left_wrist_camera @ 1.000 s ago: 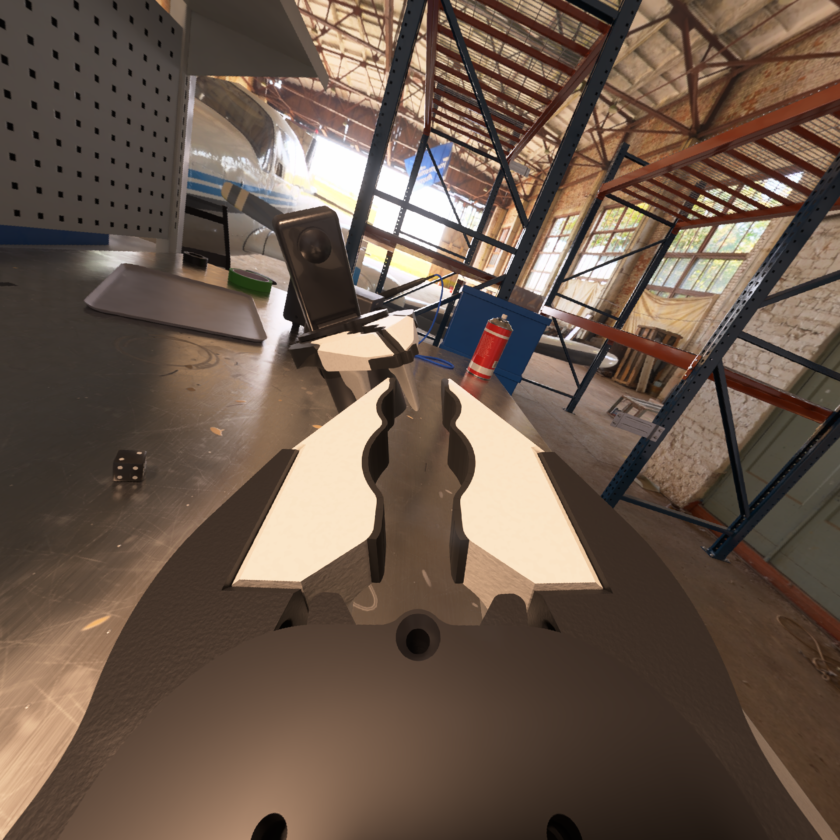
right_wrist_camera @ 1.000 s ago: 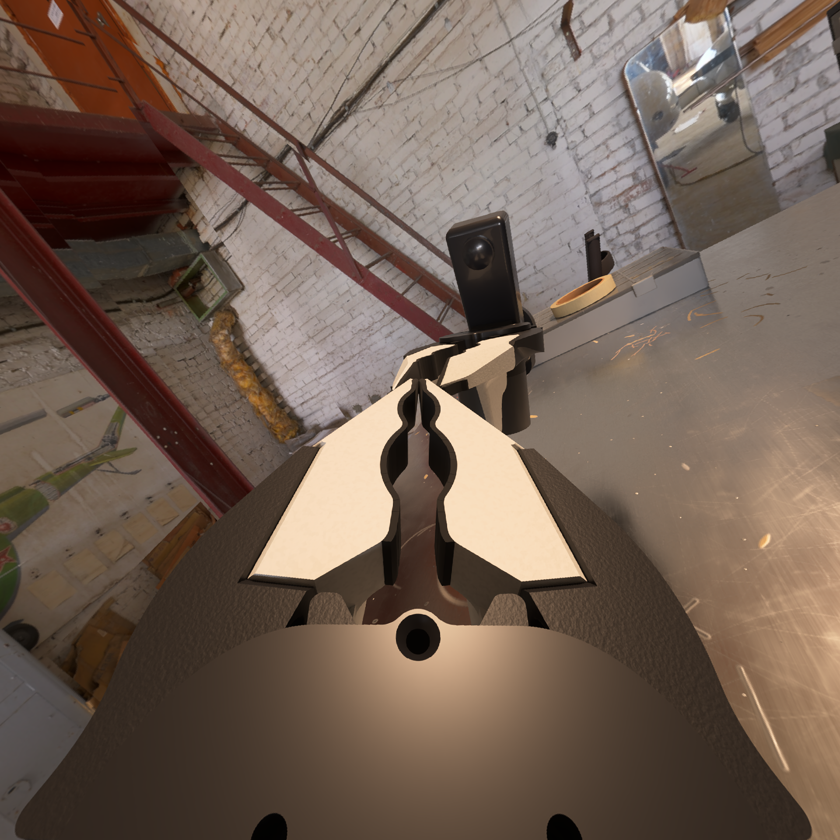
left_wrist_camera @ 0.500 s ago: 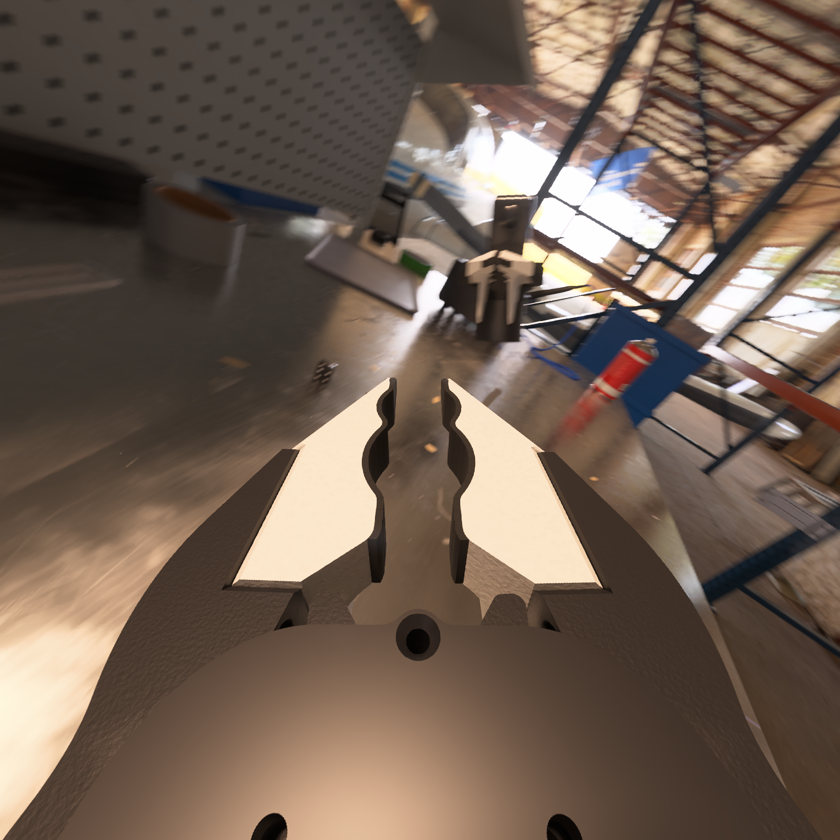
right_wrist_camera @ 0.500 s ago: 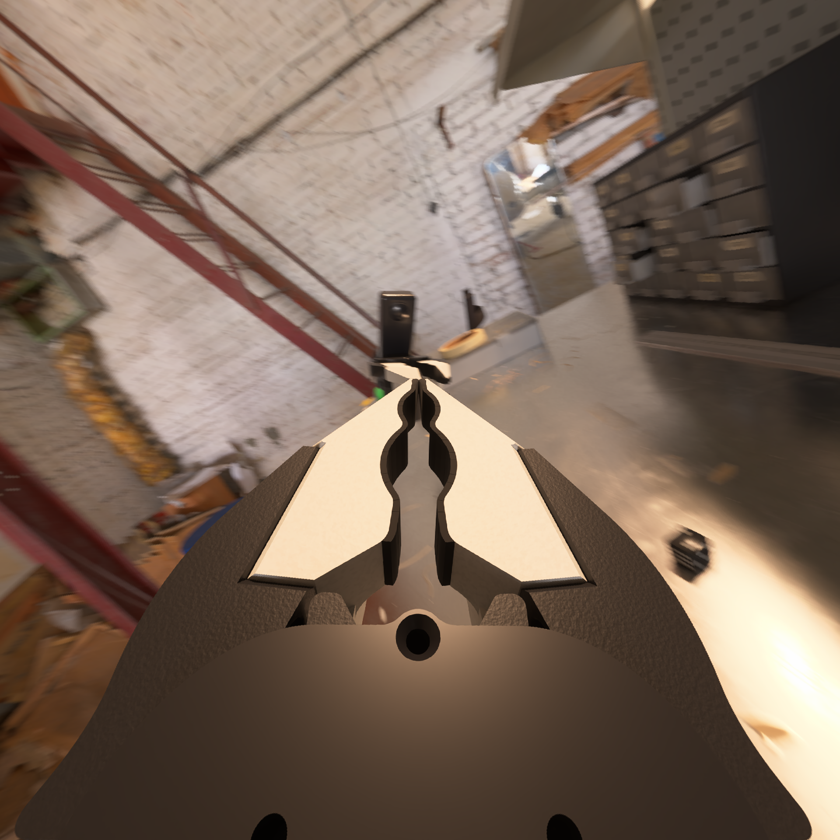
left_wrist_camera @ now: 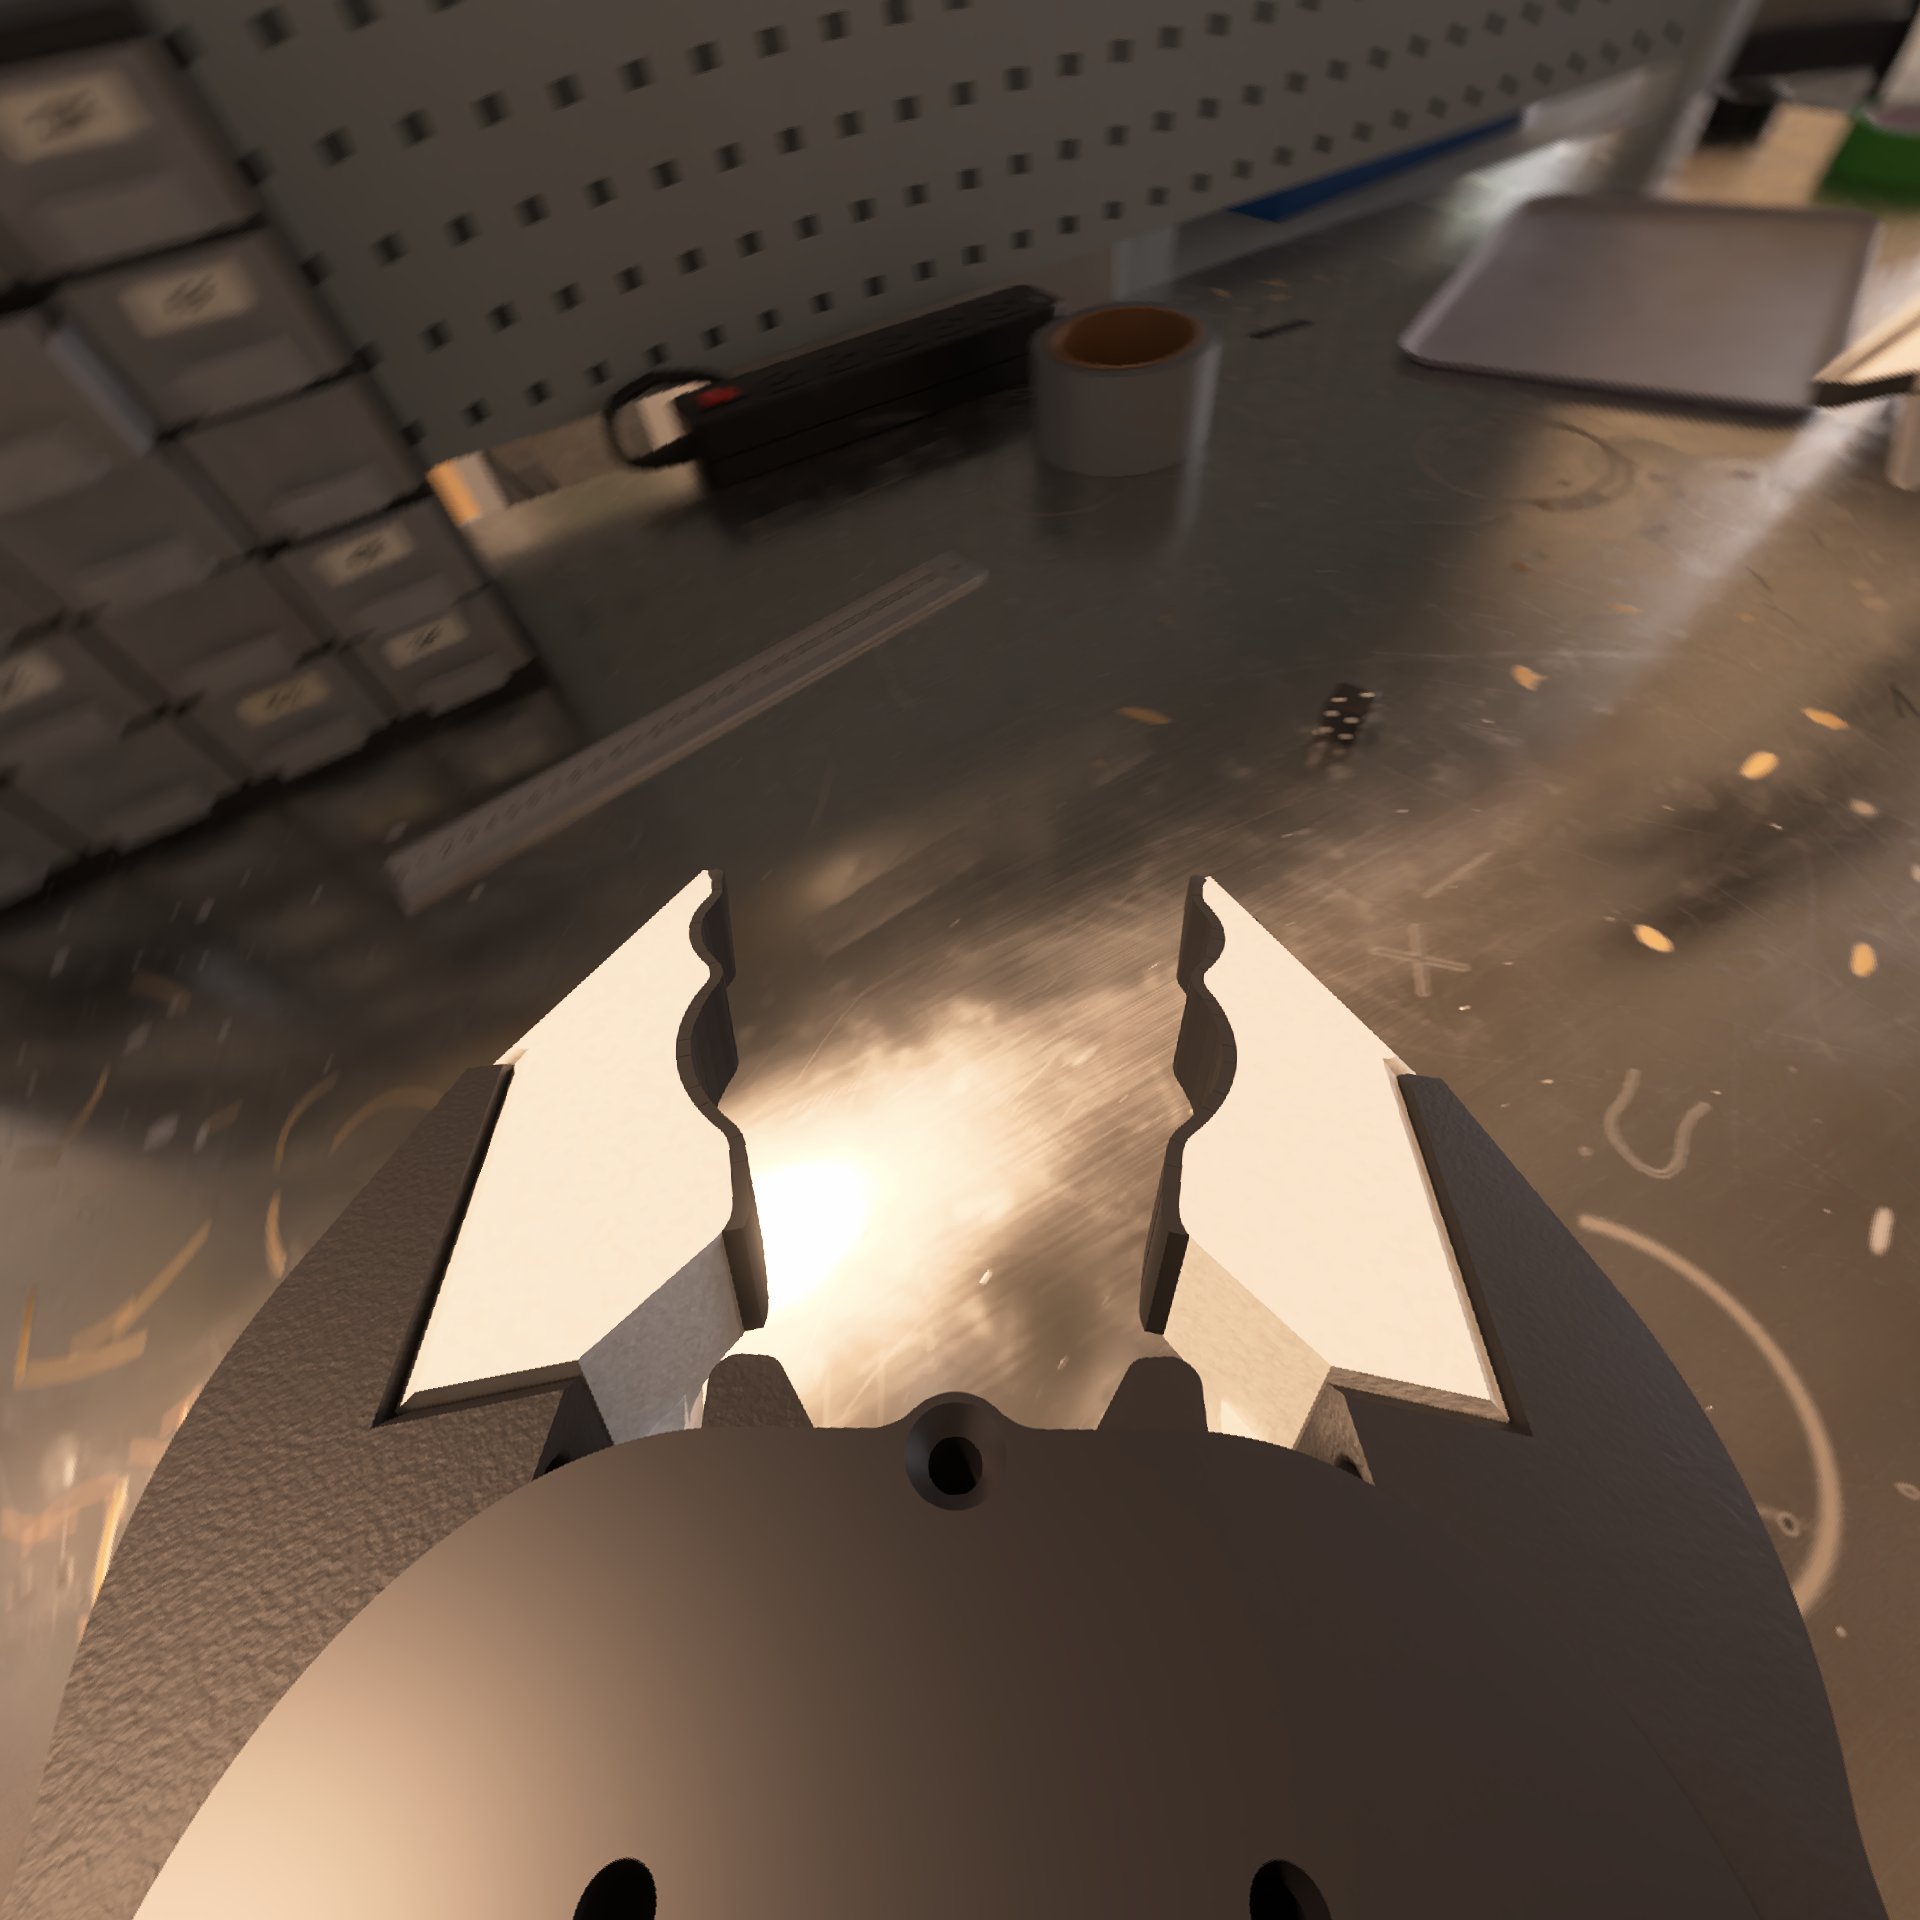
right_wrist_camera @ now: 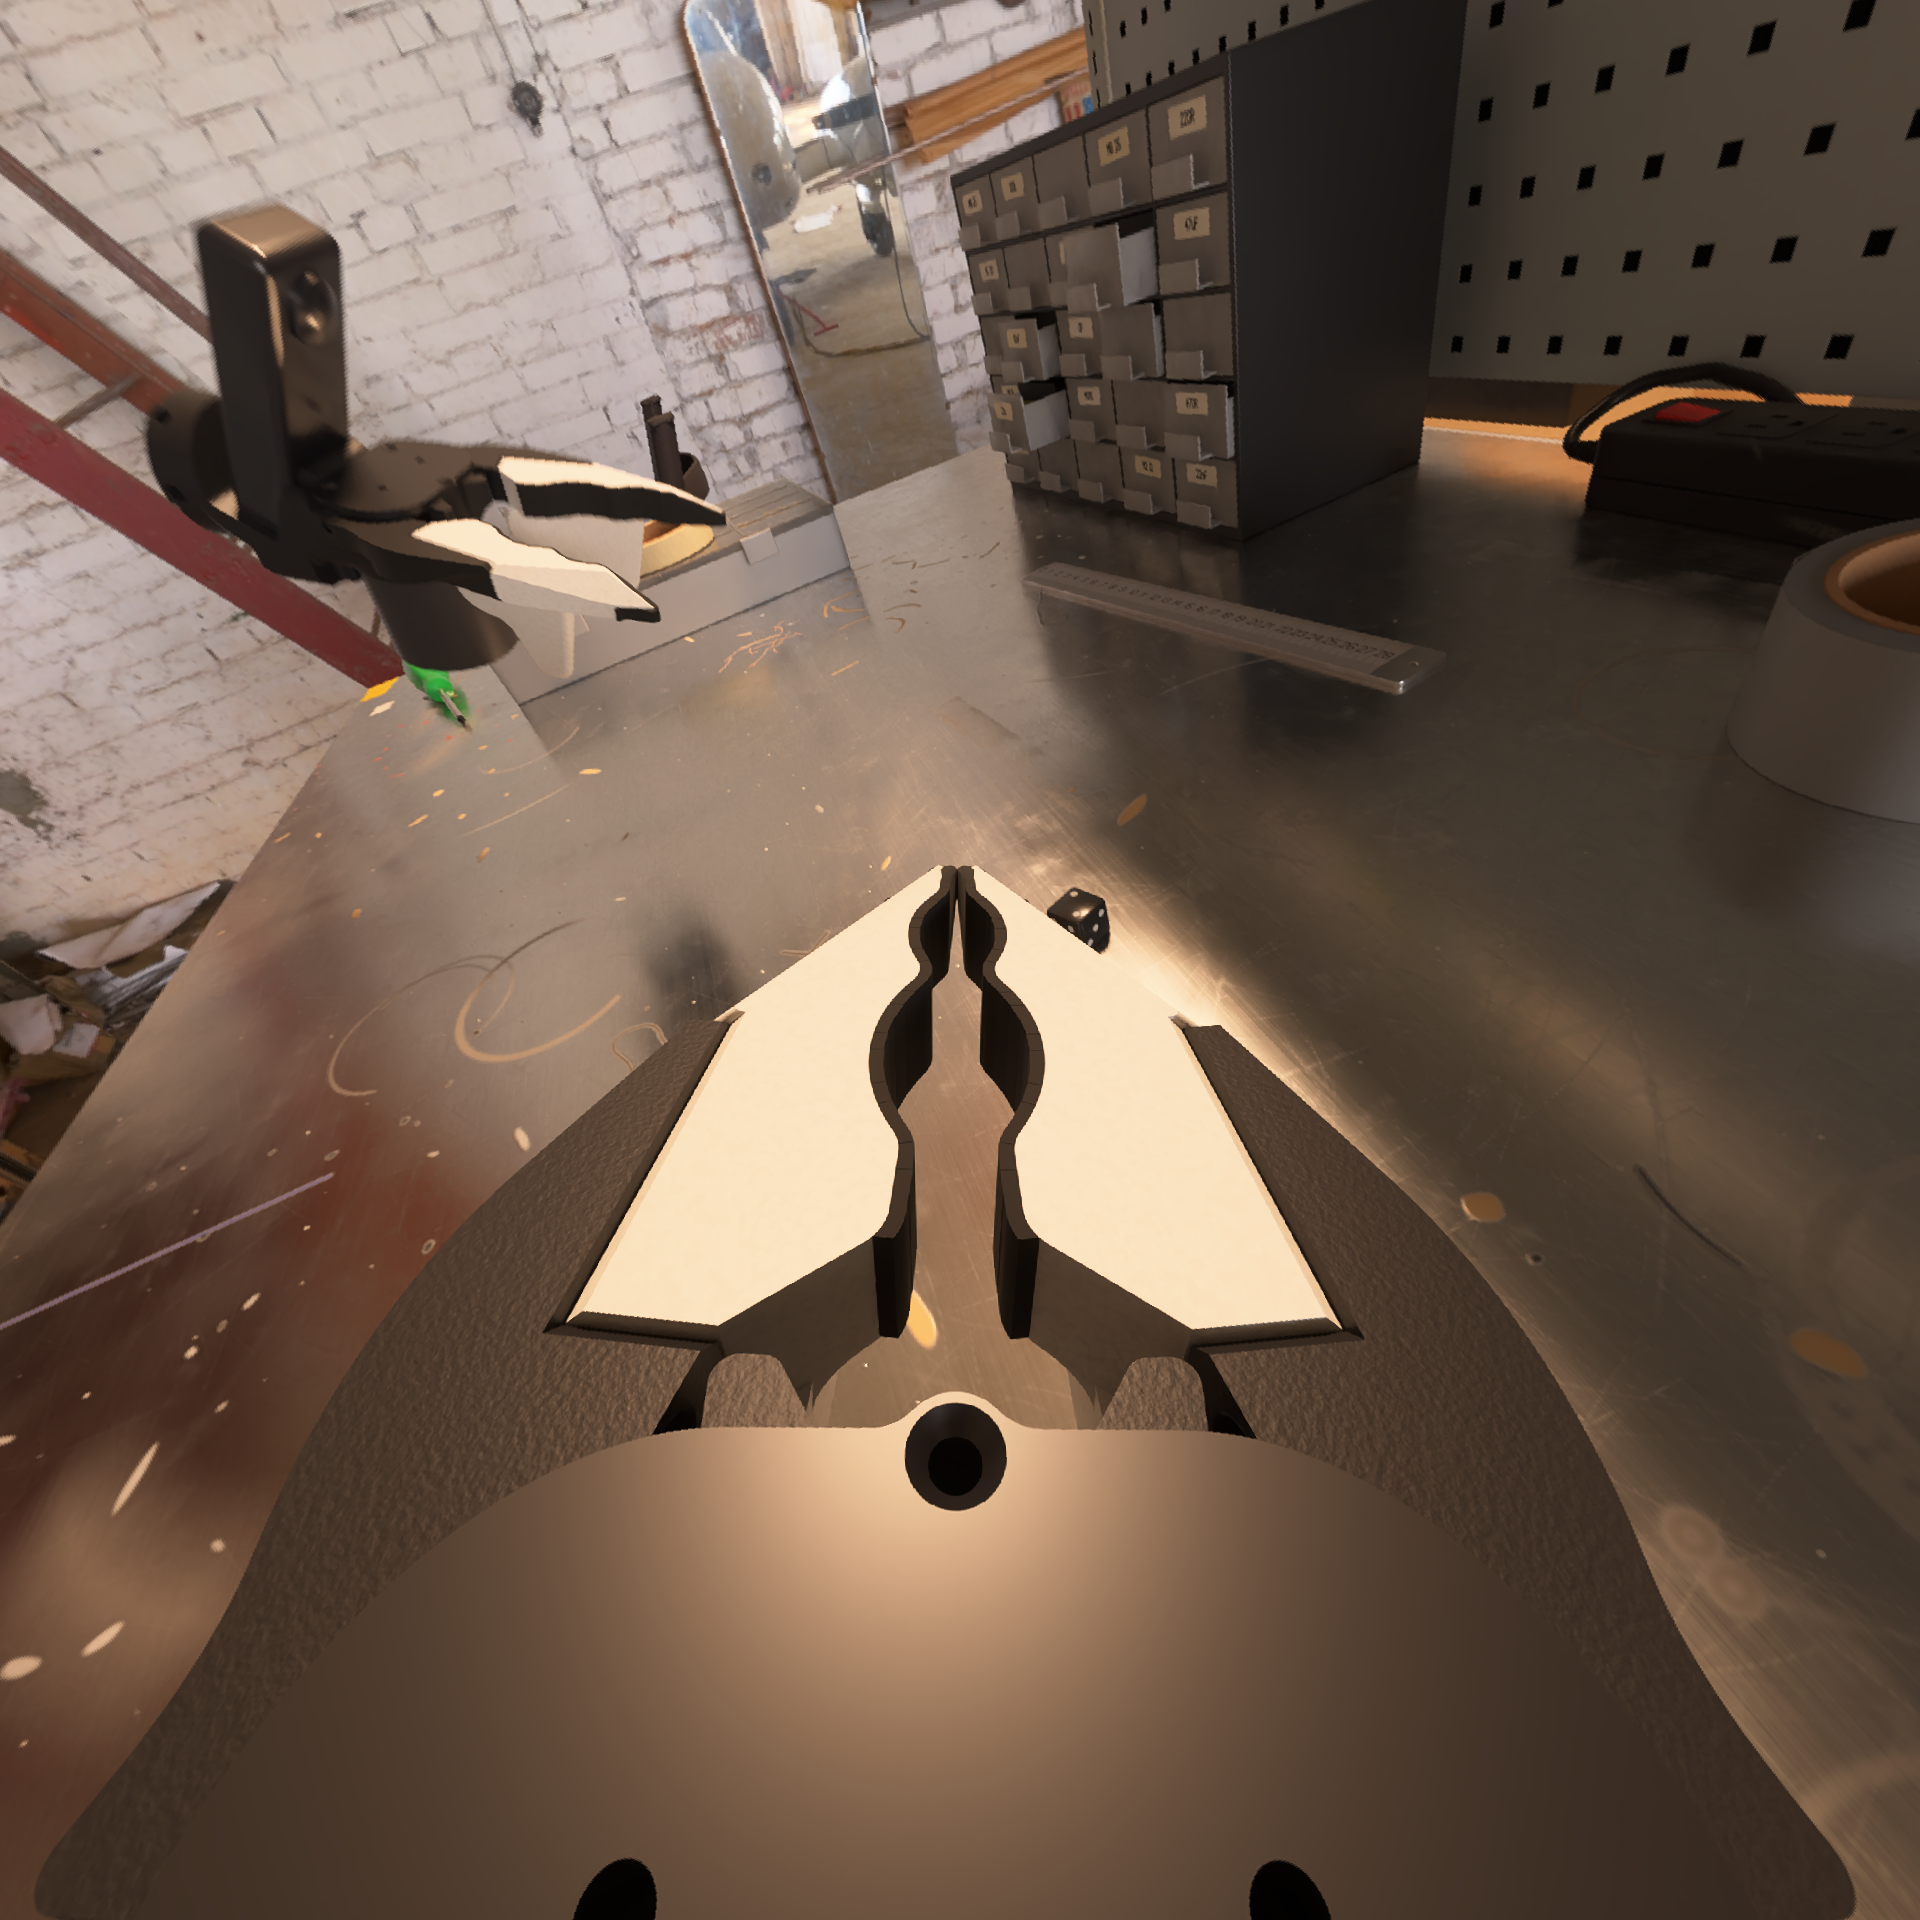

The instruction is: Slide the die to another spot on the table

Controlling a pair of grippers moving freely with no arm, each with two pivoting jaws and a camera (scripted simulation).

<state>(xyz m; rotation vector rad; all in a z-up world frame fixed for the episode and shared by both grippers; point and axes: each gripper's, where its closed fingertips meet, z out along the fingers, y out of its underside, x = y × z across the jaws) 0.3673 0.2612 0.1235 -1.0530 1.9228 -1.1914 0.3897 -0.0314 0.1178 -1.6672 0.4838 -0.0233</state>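
The die (left_wrist_camera: 1347, 717) is small and black with white pips. It lies on the scratched metal table (left_wrist_camera: 1039, 665), ahead and to the right of my left gripper (left_wrist_camera: 956, 883), which is open, empty and above the table. In the right wrist view the die (right_wrist_camera: 1081, 916) sits just right of the tips of my right gripper (right_wrist_camera: 956, 875), which is shut and empty. I cannot tell whether the tips touch it. The left gripper (right_wrist_camera: 665, 556) also shows there, at the far left, raised above the table.
A grey tape roll (left_wrist_camera: 1122, 390), a black power strip (left_wrist_camera: 862, 390), a metal ruler (left_wrist_camera: 686, 727) and a grey tray (left_wrist_camera: 1642, 301) lie toward the pegboard (left_wrist_camera: 831, 156). A drawer cabinet (right_wrist_camera: 1132, 312) stands at the back. The table's left edge (right_wrist_camera: 187, 987) is near.
Both grippers have swung round toward the die. The left gripper has opened wide and tilted down toward the table. The right gripper stayed shut and now has its tips beside the die.
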